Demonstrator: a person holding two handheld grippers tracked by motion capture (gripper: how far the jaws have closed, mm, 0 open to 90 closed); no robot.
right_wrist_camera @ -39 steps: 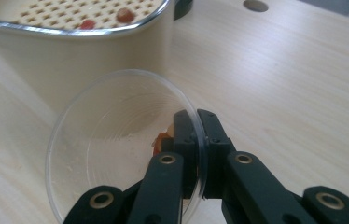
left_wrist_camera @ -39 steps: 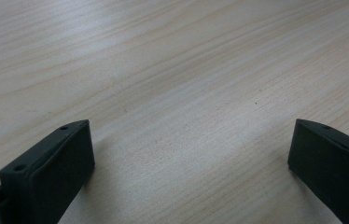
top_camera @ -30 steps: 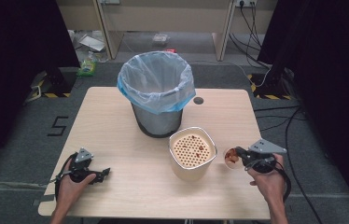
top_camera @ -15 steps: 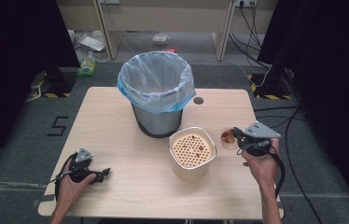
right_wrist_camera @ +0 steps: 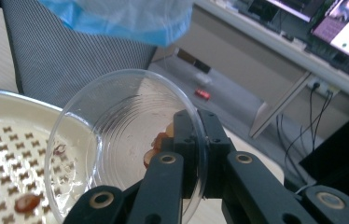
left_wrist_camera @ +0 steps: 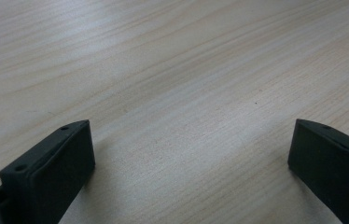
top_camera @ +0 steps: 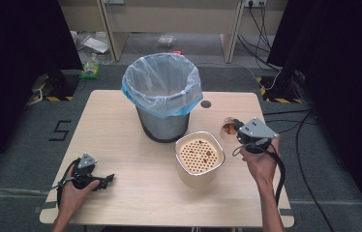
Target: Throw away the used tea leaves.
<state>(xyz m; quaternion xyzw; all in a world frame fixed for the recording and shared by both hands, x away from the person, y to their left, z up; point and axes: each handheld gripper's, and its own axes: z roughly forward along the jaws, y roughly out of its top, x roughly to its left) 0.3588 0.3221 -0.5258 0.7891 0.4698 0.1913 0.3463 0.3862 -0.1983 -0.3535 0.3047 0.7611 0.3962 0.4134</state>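
Note:
My right gripper (top_camera: 235,127) hangs above the table's right side, shut on the rim of a clear plastic dish (top_camera: 227,128). In the right gripper view the dish (right_wrist_camera: 116,121) is tilted on edge with the two jaws (right_wrist_camera: 195,126) pinching its rim, and reddish food bits (right_wrist_camera: 156,142) cling inside it. Just left of it stands a cream strainer bowl (top_camera: 183,166) with a perforated insert that holds a few red scraps (right_wrist_camera: 25,203). My left gripper (top_camera: 107,180) rests at the front left, open, with bare wood between its jaws (left_wrist_camera: 191,140).
A grey bin (top_camera: 162,126) lined with a blue-rimmed clear bag (top_camera: 162,84) stands at the table's back middle, behind the strainer bowl. A dark round hole (top_camera: 205,104) sits in the tabletop right of the bin. Cables run over the floor at the right.
My right gripper has carried the clear dish up and away from the front edge, toward the bin. The left gripper has stayed where it was.

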